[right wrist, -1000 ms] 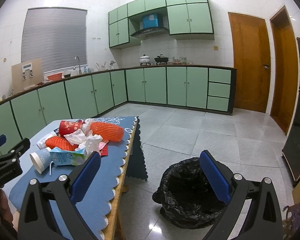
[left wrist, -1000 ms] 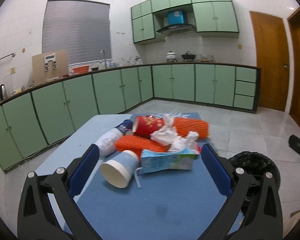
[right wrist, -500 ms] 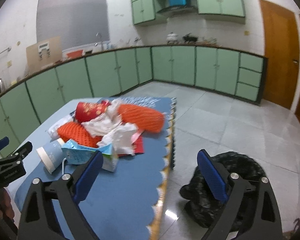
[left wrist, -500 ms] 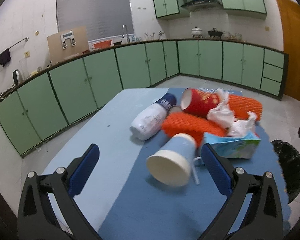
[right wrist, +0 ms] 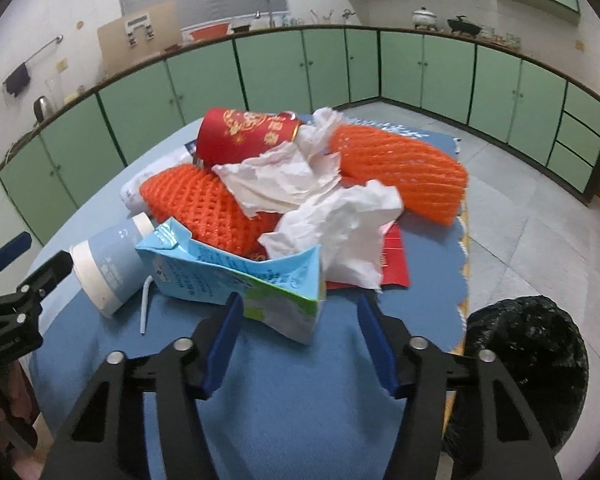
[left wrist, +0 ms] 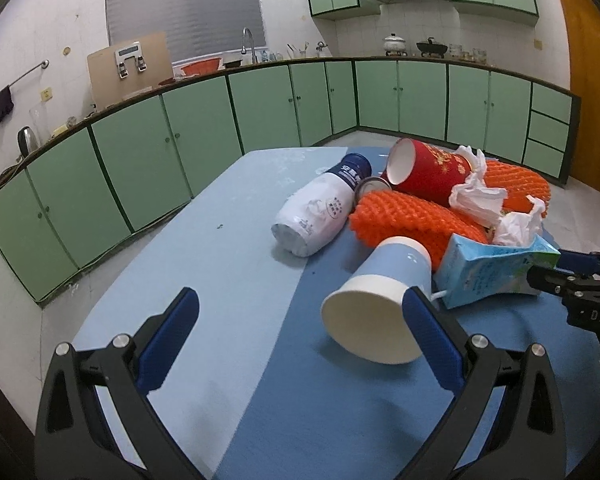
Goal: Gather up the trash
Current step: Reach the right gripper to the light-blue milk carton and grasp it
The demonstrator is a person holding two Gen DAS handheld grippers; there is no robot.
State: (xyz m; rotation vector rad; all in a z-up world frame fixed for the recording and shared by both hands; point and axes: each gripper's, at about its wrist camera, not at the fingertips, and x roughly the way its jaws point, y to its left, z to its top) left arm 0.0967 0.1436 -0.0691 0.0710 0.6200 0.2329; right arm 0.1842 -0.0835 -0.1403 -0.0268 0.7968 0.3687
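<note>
The right tool (right wrist: 300, 320), jaws half-spread and just closing on nothing, faces the milk carton (right wrist: 236, 276), lying crosswise near the table's (right wrist: 300, 420) bin-side edge; the left tool (left wrist: 300, 320) gapes wide.

Your right gripper (right wrist: 300, 316) has just been closing; its jaws stand apart around the near corner of the blue carton (right wrist: 236, 276), left pad touching it. Tissue (right wrist: 332, 232) lies behind; the black bin (right wrist: 528, 364) sits right.
</note>
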